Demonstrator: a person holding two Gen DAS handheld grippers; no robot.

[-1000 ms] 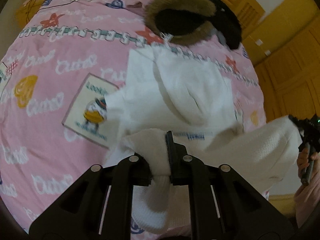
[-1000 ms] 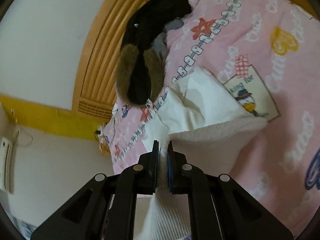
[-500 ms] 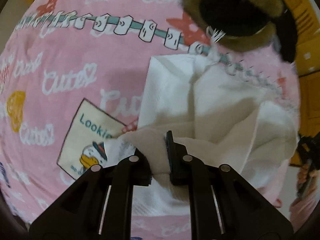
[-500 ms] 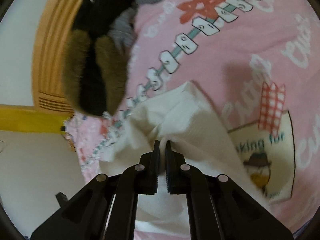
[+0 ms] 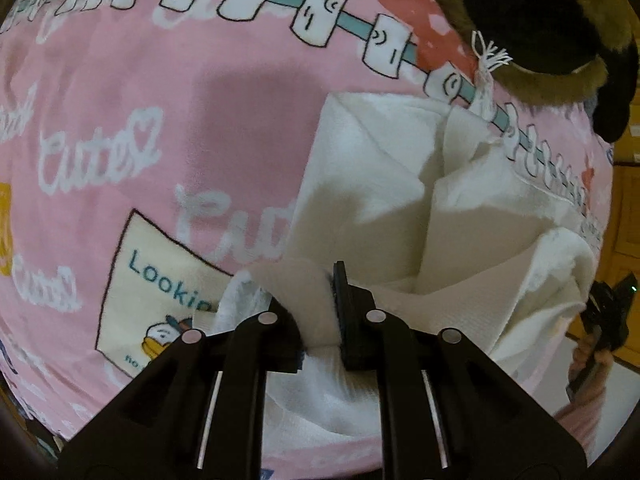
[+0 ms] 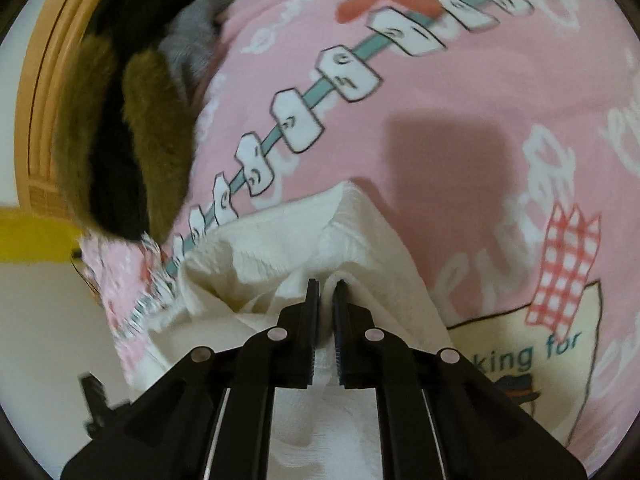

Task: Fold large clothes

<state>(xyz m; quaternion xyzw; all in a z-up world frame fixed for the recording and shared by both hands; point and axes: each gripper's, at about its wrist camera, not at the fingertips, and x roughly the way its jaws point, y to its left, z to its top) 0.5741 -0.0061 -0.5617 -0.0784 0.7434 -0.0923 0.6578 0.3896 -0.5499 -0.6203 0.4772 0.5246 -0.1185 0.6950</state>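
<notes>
Broadly, largest thing first.
Bedspread (image 5: pixel 168 128): pink, printed with white script, red stars and a teal band of white tags; it filled both views and carried everything else. A cream picture panel lay at 8 o'clock in the left wrist view and at 4 o'clock in the right wrist view.
Garment (image 5: pixel 372 184): white, textured and partly folded on the bedspread, from centre out to 3 o'clock in the left wrist view and around centre in the right wrist view (image 6: pixel 288 240). Its far edge reached the teal band. A frayed white cord stuck up at 1 o'clock, just beside the dark coat.
Coat (image 5: pixel 540 16): black with brown fur trim, heaped at 1 o'clock in the left wrist view and at 10 o'clock in the right wrist view (image 6: pixel 120 132), near the garment's far edge.
Left claw (image 5: pixel 316 308): clenched on a thick fold of the garment; the jaws had just eased open slightly, with cloth between them.
Right claw (image 6: pixel 325 312): clenched on a thin pinch of the garment, jaws nearly together; it also showed at 3 o'clock in the left wrist view, held by a hand (image 5: pixel 592 360).
</notes>
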